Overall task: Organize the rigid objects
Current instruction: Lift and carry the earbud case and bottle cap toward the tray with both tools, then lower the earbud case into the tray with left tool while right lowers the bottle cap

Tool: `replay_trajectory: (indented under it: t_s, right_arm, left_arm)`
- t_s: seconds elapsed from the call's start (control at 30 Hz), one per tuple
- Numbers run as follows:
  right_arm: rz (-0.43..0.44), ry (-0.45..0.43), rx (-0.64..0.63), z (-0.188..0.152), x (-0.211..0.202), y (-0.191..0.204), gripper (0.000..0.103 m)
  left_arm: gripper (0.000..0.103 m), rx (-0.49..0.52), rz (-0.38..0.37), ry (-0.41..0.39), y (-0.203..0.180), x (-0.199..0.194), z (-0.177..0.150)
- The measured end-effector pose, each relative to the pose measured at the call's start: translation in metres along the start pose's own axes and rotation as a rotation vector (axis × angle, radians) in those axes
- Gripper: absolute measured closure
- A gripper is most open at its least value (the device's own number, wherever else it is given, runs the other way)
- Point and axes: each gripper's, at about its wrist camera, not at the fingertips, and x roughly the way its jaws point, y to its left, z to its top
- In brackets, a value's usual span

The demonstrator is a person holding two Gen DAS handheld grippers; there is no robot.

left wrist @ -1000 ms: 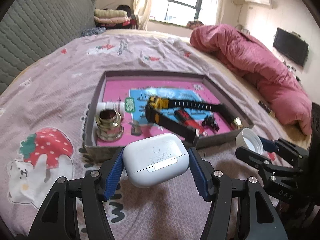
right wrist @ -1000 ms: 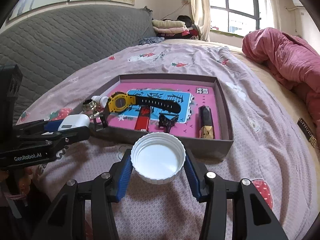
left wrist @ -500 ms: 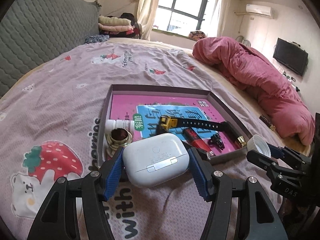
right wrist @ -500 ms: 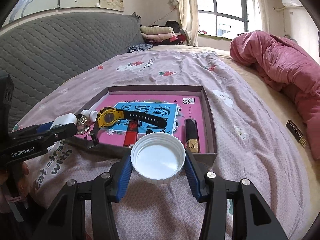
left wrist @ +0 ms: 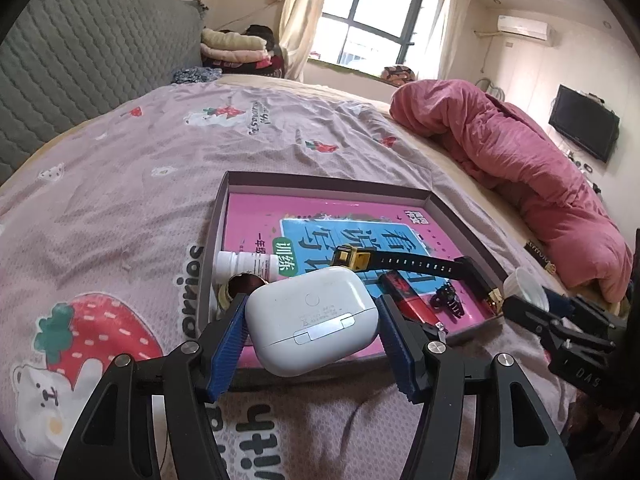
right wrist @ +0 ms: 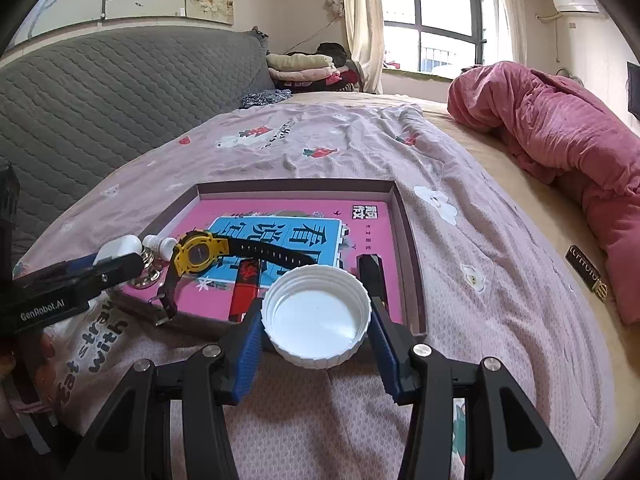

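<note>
My left gripper (left wrist: 312,344) is shut on a white earbud case (left wrist: 312,320), held above the near edge of a shallow box (left wrist: 320,182) with a pink book cover inside. My right gripper (right wrist: 316,336) is shut on a white screw cap (right wrist: 316,316), its hollow side up, over the box's near right corner. Inside the box lie a yellow-faced watch with a black strap (right wrist: 200,254), a red lighter (right wrist: 244,284), a small white bottle (left wrist: 244,264), a brass fitting (left wrist: 236,286), a black clip (left wrist: 448,300) and a dark tube with a gold end (right wrist: 370,272).
The box rests on a lilac bedspread (left wrist: 120,184) with strawberry prints. A rumpled pink duvet (left wrist: 520,168) lies at the right, a grey quilted headboard (right wrist: 100,92) at the left. A small dark item (right wrist: 588,276) lies beside the duvet. Folded clothes (right wrist: 304,68) sit by the window.
Both grippers have drawn back from the box and now look at it from higher up, so it sits farther off in both views. Their grips on the case and cap are unchanged.
</note>
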Motion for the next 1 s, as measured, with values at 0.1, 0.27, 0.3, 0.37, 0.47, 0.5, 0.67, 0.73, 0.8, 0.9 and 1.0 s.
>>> replay_trajectory:
  t_s: [0.1,0.27,0.3,0.37,0.47,0.5,0.67,0.73,0.8,0.9,1.0]
  right_arm:
    - [0.000,-0.007,0.004,0.004,0.003,0.001,0.053]
    - [0.000,-0.005,0.002,0.007,0.008,0.004,0.053]
    - [-0.002,-0.004,0.001,0.008,0.009,0.004,0.053]
    - [-0.005,0.002,-0.001,0.008,0.010,0.004,0.053]
    - [-0.014,0.008,0.001,0.008,0.013,0.004,0.053]
    - [-0.018,0.008,0.001,0.008,0.013,0.004,0.053]
    - [-0.033,0.024,0.007,0.008,0.018,0.001,0.053]
    - [-0.043,0.031,0.005,0.008,0.021,0.001,0.053]
    - [-0.048,0.035,-0.002,0.008,0.023,0.002,0.053]
    - [-0.055,0.039,-0.016,0.009,0.027,0.004,0.053]
    - [-0.056,0.043,-0.019,0.011,0.031,0.006,0.053]
  left_arm:
    - [0.038,0.010,0.006,0.001,0.000,0.004,0.001]
    - [0.038,0.024,0.014,0.006,-0.001,0.013,0.002]
    - [0.038,0.030,0.016,0.005,-0.002,0.013,0.002]
    - [0.038,0.035,0.014,0.005,-0.003,0.015,0.002]
    - [0.038,0.045,0.013,0.004,-0.005,0.016,0.002]
    - [0.038,0.054,0.015,0.003,-0.006,0.018,0.003]
    - [0.038,0.069,0.011,0.001,-0.010,0.021,0.004]
    - [0.038,0.077,0.009,0.000,-0.011,0.022,0.004]
    - [0.038,0.080,0.003,-0.001,-0.012,0.022,0.005]
    - [0.038,0.086,-0.015,-0.004,-0.015,0.022,0.005]
    - [0.038,0.091,-0.028,0.002,-0.017,0.023,0.005]
